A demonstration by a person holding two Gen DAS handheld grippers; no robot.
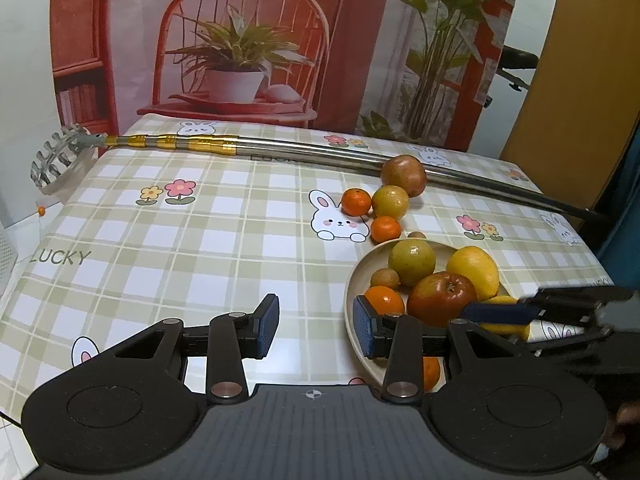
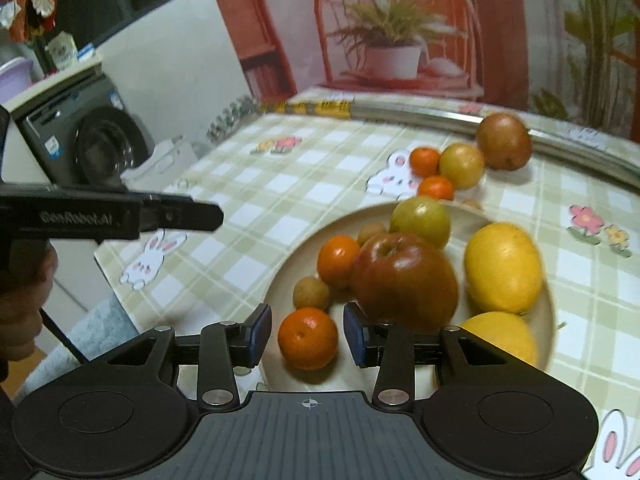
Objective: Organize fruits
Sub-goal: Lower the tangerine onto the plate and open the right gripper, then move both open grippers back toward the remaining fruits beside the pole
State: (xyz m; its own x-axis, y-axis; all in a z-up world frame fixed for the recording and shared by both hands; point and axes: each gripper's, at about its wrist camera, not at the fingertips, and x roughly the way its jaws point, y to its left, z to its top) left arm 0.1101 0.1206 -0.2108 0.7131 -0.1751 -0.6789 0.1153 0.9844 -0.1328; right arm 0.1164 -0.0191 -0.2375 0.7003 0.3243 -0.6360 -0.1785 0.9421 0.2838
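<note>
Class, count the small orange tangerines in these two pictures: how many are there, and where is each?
4: two on the tablecloth beyond the plate and; two on the plate, and between the right gripper's pads. Others may be hidden.

Right wrist view motion-blurred overall. Small orange mandarin [image 1: 431,372] mostly hidden behind left gripper [image 1: 316,326] finger. Long steel telescopic pole [image 1: 320,152] partly hidden by fruit.

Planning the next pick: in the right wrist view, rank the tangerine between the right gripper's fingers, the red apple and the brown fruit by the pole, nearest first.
1. Tangerine, between the right gripper's fingers, on the plate.
2. Red apple, mid-plate, just beyond.
3. Brown fruit, off the plate, against the metal pole.
</note>
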